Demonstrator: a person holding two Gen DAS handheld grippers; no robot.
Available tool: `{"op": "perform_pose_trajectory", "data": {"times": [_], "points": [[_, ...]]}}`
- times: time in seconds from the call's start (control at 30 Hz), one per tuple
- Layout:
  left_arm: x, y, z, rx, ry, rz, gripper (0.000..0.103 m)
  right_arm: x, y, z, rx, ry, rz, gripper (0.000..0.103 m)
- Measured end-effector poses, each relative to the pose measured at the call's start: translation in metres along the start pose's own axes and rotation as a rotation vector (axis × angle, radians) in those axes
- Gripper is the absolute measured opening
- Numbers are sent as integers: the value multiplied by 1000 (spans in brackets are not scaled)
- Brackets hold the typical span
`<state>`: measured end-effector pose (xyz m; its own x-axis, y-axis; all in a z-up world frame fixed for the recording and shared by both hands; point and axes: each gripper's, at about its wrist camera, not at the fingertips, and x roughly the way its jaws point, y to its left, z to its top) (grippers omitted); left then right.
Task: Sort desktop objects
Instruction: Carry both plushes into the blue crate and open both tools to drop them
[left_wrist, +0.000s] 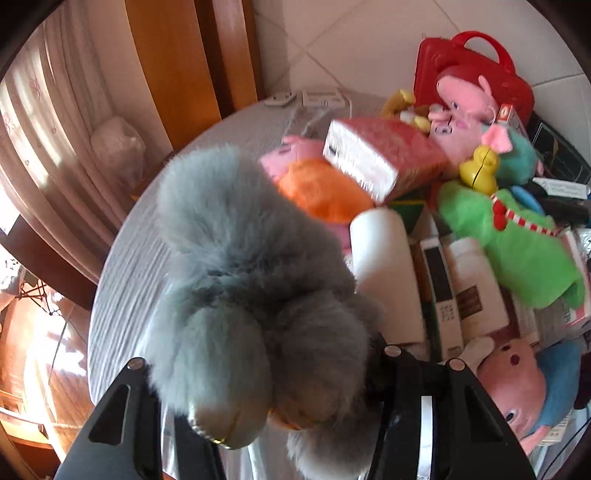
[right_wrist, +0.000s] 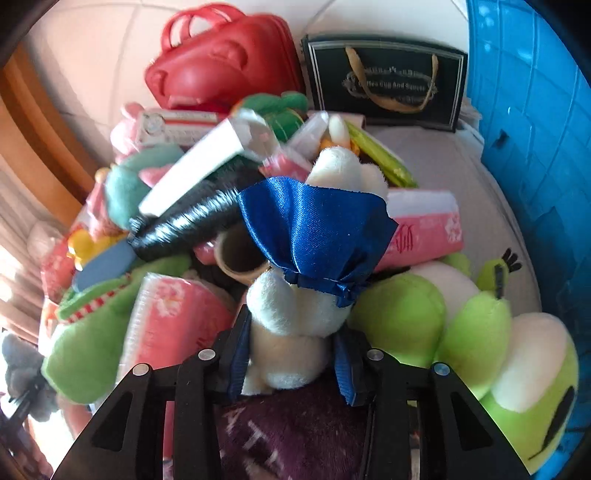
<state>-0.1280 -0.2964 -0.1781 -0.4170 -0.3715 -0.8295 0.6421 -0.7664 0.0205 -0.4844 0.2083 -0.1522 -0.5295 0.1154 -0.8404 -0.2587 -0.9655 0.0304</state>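
On the black gift box with the gold ribbon handle (right_wrist: 384, 79) I can read "Coffee Cup And Saucer"; the other labels are too blurred. My left tool (left_wrist: 266, 384) is closed on a fluffy grey plush toy (left_wrist: 236, 251), which rises straight ahead of it above the grey cloth-covered counter (left_wrist: 122, 280). My right tool (right_wrist: 291, 354) is clamped on a white plush toy with a blue satin bow (right_wrist: 295, 314), held between its blue pads. Crowding both are a green plush crocodile (left_wrist: 517, 251), pink tissue packs (right_wrist: 424, 229), a red plastic toy case (right_wrist: 221, 70) and a blue plastic basket (right_wrist: 535, 147) at the right edge.
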Motion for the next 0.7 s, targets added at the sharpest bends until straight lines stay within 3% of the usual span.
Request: {"op": "perform_pose_trajectory", "data": {"times": [0.17,0.27,0.37,0.43,0.6,0.7], "points": [[-39,17,38,31,-128,-46,47,-68,12,0,-30,-124,32,38],[-73,-16,56,107,-196,-92,47,-121,19,-1,-43,-202,32,38],[-119,-46,68,186,-267,-208,44,-182,14,-3,-28,-279,16,38],[-153,-73,77,231,-312,-289,35,-227,5,-8,-22,-333,-21,38],[-233,-165,80,321,-391,-473,34,-331,-37,-25,-22,-447,-114,39],[-274,-237,77,372,-421,-585,33,-373,-85,-33,-19,-472,-216,39]]}}
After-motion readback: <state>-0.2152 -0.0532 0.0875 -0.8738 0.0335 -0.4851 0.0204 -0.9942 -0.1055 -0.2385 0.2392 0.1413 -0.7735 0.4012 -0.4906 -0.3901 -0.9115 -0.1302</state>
